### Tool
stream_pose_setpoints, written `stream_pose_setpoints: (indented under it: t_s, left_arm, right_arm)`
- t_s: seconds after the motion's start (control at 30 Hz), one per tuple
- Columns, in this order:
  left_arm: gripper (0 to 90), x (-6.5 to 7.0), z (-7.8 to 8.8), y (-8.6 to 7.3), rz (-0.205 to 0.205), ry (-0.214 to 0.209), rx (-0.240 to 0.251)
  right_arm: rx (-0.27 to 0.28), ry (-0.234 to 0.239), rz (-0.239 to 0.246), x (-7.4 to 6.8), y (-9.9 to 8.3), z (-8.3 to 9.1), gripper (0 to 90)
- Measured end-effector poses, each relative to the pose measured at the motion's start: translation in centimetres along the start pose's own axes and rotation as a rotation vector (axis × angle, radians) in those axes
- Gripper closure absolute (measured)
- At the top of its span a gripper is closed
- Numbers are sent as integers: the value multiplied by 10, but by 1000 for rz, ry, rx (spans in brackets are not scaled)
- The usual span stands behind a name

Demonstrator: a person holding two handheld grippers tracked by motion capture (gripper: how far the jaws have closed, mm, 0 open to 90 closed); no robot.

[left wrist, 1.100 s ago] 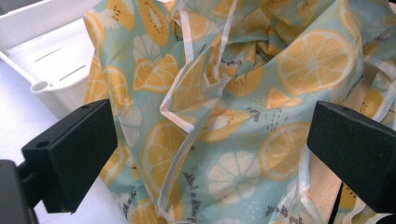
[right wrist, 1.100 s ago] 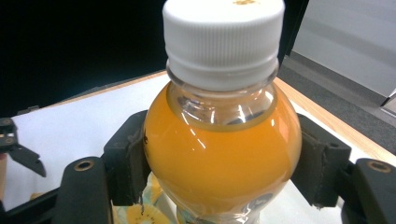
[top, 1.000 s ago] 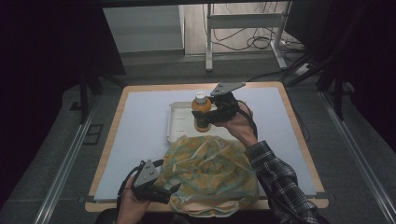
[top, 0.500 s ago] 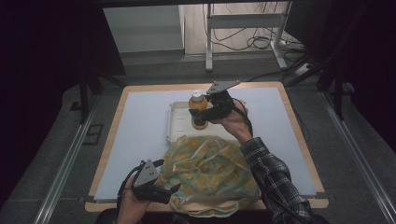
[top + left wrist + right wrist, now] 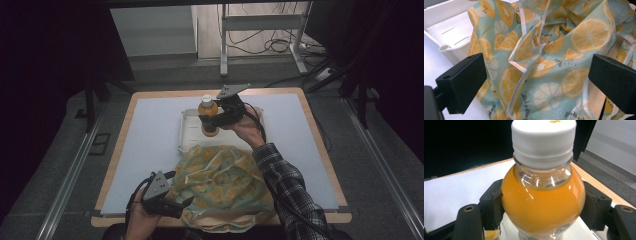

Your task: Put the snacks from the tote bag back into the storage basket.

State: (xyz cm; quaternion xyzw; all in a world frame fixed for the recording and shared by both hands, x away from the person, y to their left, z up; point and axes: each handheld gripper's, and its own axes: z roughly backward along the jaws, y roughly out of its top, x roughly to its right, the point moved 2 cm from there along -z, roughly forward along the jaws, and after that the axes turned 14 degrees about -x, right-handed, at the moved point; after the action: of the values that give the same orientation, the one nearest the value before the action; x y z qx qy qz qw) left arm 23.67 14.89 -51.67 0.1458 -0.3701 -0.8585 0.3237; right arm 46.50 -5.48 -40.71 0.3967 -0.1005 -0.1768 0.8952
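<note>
A small bottle of orange juice [image 5: 208,111] with a white cap stands upright in my right gripper [image 5: 210,120], just above the white tray [image 5: 187,134]. In the right gripper view both pads press on the bottle [image 5: 541,202] at its round shoulder, so the right gripper [image 5: 541,211] is shut on it. A cloth bag [image 5: 225,182] printed with citrus slices lies crumpled at the near edge of the table. At the bag's left corner my left gripper [image 5: 181,204] stands open. In the left gripper view its jaws are wide apart, the left gripper [image 5: 539,77] facing the folds of the bag [image 5: 544,62].
A pale mat [image 5: 150,145] covers the wooden table, whose bare rim [image 5: 320,145] runs round it. The tray's wall [image 5: 449,32] lies just left of the bag. Metal rails [image 5: 70,175] and a dark floor flank the table; a stand with cables [image 5: 260,30] is beyond.
The right gripper has carried the bottle a little to the left and down over the tray. The left gripper and the bag have stayed where they were.
</note>
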Motion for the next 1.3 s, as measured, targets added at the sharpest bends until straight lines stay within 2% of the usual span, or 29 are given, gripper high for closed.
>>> stream_pose_setpoints:
  t_s: [0.17, 0.67, 1.3]
  left_arm:
    - [13, 1, -2, 0, 2, -10, -7]
    - [9, -2, 1, 0, 18, -16, 24]
    - [8, 0, -3, 0, 9, -36, 10]
  right_arm:
    - [-2, 6, 5, 2, 2, -6, 298]
    - [-11, 28, 11, 9, 6, -26, 298]
    - [-9, 26, 8, 18, 8, -54, 298]
